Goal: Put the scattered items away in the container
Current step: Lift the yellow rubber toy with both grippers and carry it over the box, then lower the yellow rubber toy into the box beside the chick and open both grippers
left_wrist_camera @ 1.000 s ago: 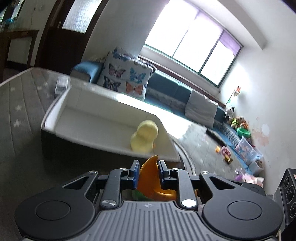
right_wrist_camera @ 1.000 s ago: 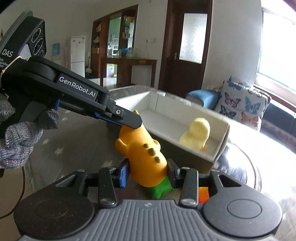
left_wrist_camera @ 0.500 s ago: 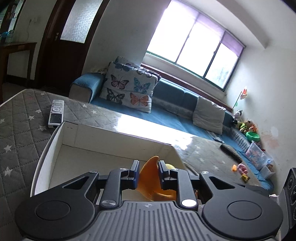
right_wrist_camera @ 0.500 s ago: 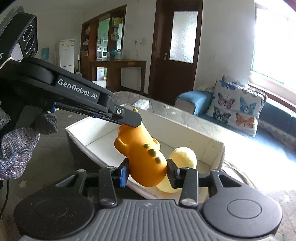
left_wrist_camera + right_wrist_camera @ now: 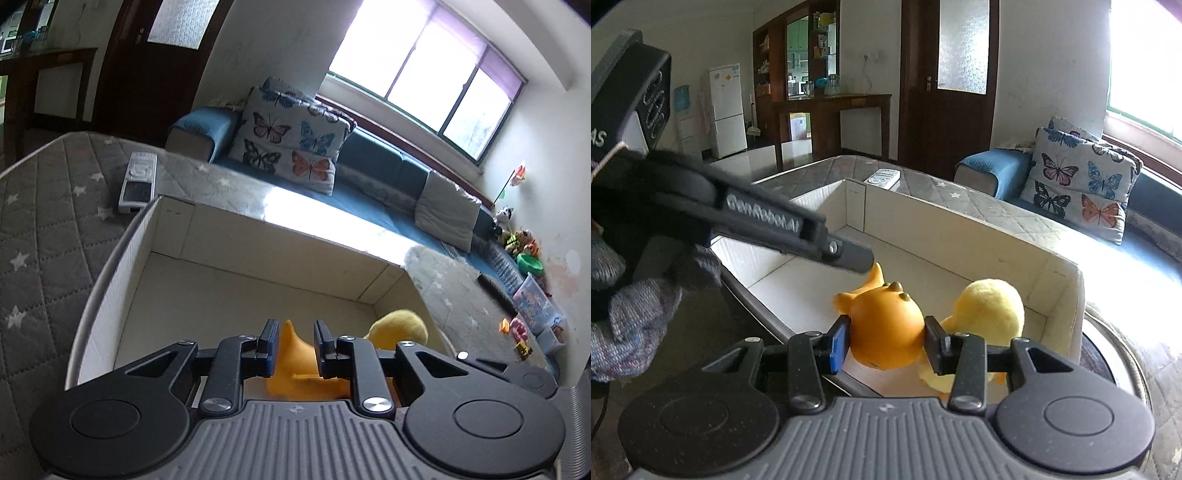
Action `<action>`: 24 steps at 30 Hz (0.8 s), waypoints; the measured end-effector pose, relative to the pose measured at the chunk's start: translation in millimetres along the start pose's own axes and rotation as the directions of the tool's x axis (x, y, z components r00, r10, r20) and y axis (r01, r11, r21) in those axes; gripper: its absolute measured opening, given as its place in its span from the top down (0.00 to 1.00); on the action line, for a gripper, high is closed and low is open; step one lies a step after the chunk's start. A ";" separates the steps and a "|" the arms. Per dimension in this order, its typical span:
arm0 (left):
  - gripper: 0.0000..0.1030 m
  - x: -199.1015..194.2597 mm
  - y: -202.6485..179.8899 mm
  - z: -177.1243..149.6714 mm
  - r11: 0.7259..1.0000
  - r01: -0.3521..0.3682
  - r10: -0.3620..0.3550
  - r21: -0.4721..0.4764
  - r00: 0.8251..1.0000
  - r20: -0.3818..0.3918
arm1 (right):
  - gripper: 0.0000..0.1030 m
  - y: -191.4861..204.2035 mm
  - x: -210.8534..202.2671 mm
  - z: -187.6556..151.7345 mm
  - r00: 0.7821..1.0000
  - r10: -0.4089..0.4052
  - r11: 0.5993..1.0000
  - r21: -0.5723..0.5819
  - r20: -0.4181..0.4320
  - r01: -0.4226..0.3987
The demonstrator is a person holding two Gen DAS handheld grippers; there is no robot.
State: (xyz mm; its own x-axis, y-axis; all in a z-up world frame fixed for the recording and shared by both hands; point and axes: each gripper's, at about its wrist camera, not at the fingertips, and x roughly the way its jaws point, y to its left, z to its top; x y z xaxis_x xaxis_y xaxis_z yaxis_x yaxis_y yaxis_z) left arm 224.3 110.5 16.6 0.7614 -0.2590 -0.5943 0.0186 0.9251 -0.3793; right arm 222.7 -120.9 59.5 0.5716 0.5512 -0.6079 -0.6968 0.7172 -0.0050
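both grippers are on the same orange dinosaur toy (image 5: 884, 328) right now, holding it over the near-right corner of the white box (image 5: 964, 236). i'd judge the step in hand to be the drop: bring the toy down till it's close to the box floor, then let go with both sides at about the same time so it doesn't swing off one gripper and flip over the near wall. also worth nudging it toward the empty left side, since the yellow plush duck (image 5: 991, 308) already sits in that right corner, just beside the toy

right gripper (image 5: 885, 341): part way closed, pads pressed on either side of the toy's round body. left gripper (image 5: 294, 349): closed narrower, pinching a thin pointed bit of the toy, looks like the tail. the box sits on a grey quilted bed (image 5: 40, 206) with a remote (image 5: 137, 181) lying just past its far-left corner
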 end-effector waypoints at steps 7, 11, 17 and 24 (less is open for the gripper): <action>0.78 -6.9 -4.1 -4.5 1.000 -0.011 0.011 0.005 1.000 0.000 | 0.59 2.4 -10.1 -1.0 1.000 -0.010 1.000 0.004 0.017 0.010; 0.77 -14.8 -9.9 -4.7 1.000 -0.015 0.015 0.015 1.000 0.009 | 0.58 2.9 -20.4 -2.4 0.999 -0.021 1.000 0.009 0.034 0.021; 0.76 -28.8 -22.2 -9.8 0.999 -0.005 0.004 0.035 1.000 0.024 | 0.49 4.5 -40.2 -8.3 0.998 -0.036 0.999 0.012 0.060 0.035; 0.74 -46.5 -37.8 -23.0 0.998 -0.001 -0.001 0.061 0.999 0.040 | 0.38 9.4 -67.9 -26.2 0.996 -0.048 0.999 0.018 0.074 0.047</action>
State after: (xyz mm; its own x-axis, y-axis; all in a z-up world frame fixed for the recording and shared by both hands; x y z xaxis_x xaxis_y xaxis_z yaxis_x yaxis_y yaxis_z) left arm 173.3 81.2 42.3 0.7867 -0.2487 -0.5651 0.0570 0.9406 -0.3346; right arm 165.9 -162.7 79.9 0.6353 0.5459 -0.5463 -0.6610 0.7501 -0.0191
